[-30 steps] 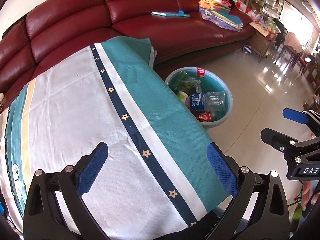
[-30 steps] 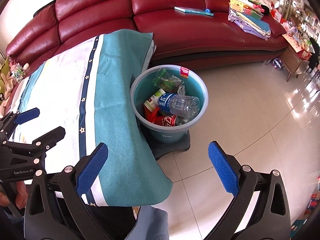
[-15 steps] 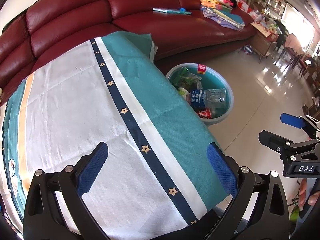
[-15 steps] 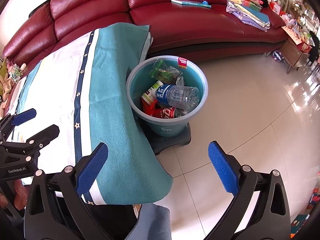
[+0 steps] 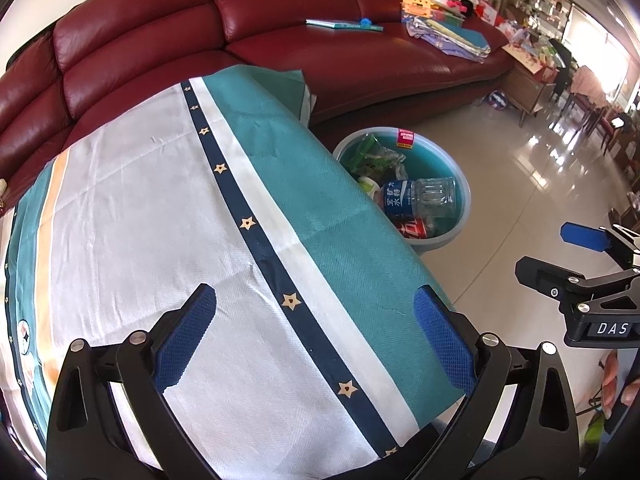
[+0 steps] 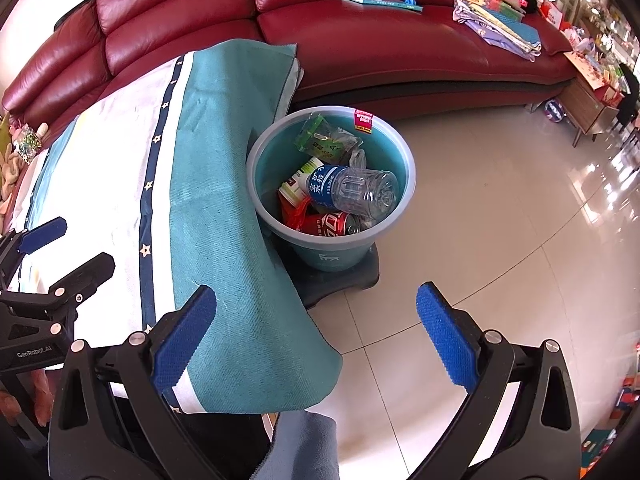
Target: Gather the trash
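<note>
A light blue bin (image 6: 396, 148) (image 5: 460, 216) stands on the floor beside the table's right edge. Inside it lie a clear water bottle (image 6: 356, 190) (image 5: 424, 198), a red can (image 6: 328, 225) (image 5: 414, 229), a green snack wrapper (image 6: 324, 140) (image 5: 370, 156) and a red bag. My left gripper (image 5: 316, 336) hovers open over the table cloth (image 5: 160, 220) with nothing between its fingers. Open and holding nothing too, my right gripper (image 6: 316, 336) hangs over the cloth's hanging corner and the floor, short of the bin.
A dark red leather sofa (image 6: 360, 40) curves behind the table, carrying a book (image 6: 380, 0) and a pile of folded cloth and papers (image 6: 496, 16). Shiny tiled floor (image 6: 500, 220) spreads to the right. A dark base (image 6: 344, 284) sits under the bin.
Both views have shifted slightly: the bin sits a little further off and the left view covers more of the cloth. Both grippers stay open.
</note>
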### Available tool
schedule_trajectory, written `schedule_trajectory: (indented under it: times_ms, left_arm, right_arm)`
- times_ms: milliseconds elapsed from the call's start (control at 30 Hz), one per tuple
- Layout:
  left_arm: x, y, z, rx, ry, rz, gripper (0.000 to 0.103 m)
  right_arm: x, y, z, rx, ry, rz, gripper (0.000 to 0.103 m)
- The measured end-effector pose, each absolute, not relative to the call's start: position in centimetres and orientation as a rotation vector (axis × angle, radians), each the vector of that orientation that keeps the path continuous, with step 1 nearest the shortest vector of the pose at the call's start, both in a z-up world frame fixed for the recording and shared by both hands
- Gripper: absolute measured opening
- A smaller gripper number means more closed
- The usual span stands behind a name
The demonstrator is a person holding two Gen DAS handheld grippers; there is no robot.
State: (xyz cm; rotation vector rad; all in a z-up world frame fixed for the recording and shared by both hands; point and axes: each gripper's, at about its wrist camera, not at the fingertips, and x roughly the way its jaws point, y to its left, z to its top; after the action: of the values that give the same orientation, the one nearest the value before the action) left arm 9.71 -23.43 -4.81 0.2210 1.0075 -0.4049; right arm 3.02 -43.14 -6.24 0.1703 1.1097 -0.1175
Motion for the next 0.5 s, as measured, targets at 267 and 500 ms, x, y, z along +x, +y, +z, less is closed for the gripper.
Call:
schedule_trajectory:
  times_ms: [267, 500]
  left_arm:
    - [9.92, -23.89, -5.19, 0.228, 1.013, -0.407, 0.099]
    - [10.22, -24.09, -5.71, 0.228, 1.039, -0.409, 0.099]
  right_arm:
    - [3.13, -43.59, -6.76, 0.184, 1.114, -0.125, 0.096]
    - [3.21, -43.91, -6.97, 0.185, 1.120, -0.129, 0.096]
